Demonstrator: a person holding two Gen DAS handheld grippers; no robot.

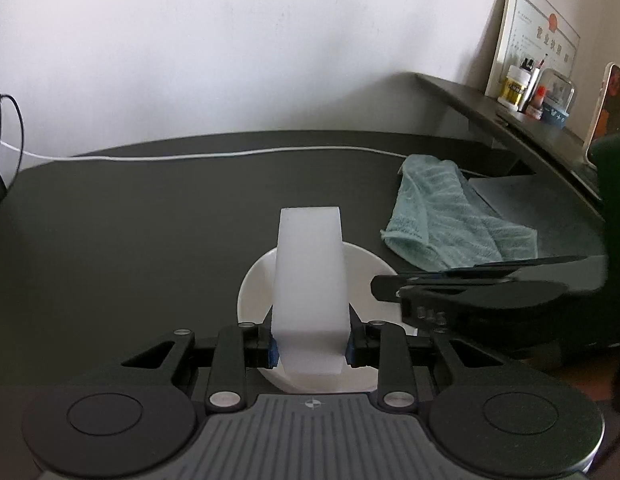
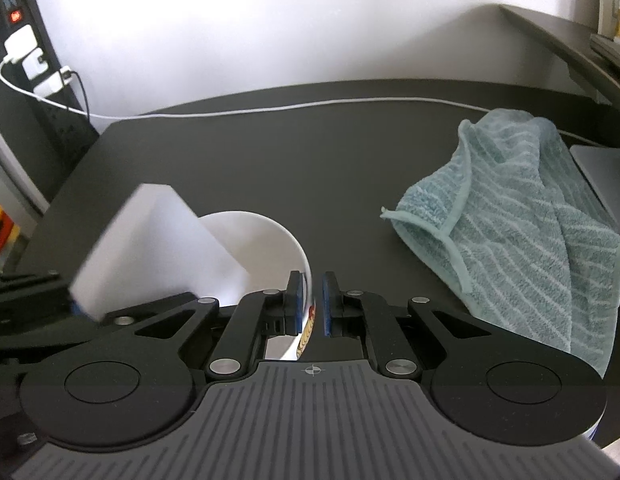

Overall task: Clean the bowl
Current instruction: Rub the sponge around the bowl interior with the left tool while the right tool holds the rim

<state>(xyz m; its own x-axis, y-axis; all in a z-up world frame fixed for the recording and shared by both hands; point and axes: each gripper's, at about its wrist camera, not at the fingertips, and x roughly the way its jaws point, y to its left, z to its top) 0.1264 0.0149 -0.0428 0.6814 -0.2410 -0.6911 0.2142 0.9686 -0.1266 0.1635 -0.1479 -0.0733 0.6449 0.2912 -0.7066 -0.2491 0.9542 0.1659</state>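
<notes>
**Two grippers at one white bowl, sponge block over the rim**

Your dark tabletop (image 2: 270,152) fills most of both views, running back to a pale wall, with a raised dark shelf (image 1: 470,96) along its right side. A teal striped towel (image 2: 518,232) lies crumpled on the right of the table, well apart from the bowl, and part of it drapes over a grey flat slab (image 1: 510,196) — what that slab is, you cannot tell.

The white bowl (image 2: 262,236) sits on the table near the front edge, close under both of your tools. A coloured print shows on its outer wall, too cropped to read. Your left gripper (image 1: 312,350) is clenched on a white sponge block (image 1: 310,280); the blue pads (image 1: 273,353) press its two sides, and the block juts forward over the bowl's opening. From the right wrist view the same block looks tilted, its low corner inside the bowl.

Your right gripper (image 2: 312,306) straddles the bowl's near rim — one pad inside, one outside. The inner pad lies against the wall, but a slim gap shows at the outer pad, so whether it truly grips you cannot tell.

A white cable (image 1: 230,154) runs along the table's back edge. At far left a black power strip (image 2: 34,60) stands upright with white plugs and a red light. Small bottles (image 1: 518,88) and a framed certificate (image 1: 538,44) sit on the shelf.
</notes>
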